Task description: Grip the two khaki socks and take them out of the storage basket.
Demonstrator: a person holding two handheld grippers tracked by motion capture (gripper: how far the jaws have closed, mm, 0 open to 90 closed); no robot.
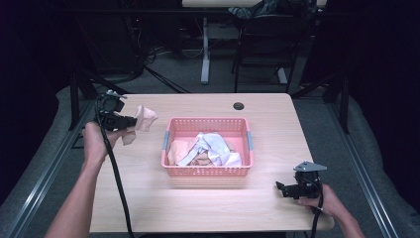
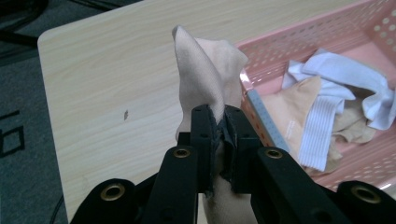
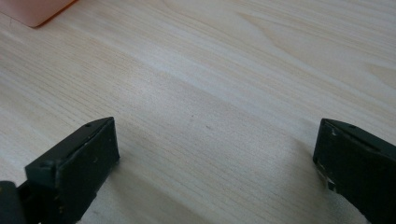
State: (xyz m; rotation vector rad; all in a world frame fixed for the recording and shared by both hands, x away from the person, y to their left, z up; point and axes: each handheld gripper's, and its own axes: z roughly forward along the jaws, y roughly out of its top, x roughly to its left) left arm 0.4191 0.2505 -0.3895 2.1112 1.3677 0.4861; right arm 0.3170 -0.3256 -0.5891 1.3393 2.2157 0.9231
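A beige sock hangs above the table's left side, pinched by my left gripper, which is shut on it. In the left gripper view the sock stands up from between the closed jaws of my left gripper. To its right sits a pink basket with white and beige garments inside; the basket and garments also show in the left gripper view. My right gripper rests low over the table at the front right, open, and my right gripper has bare wood between its jaws.
The light wooden table has a round black cable hole near its far edge. Dark floor, a desk leg and chairs lie beyond. A basket corner shows in the right gripper view.
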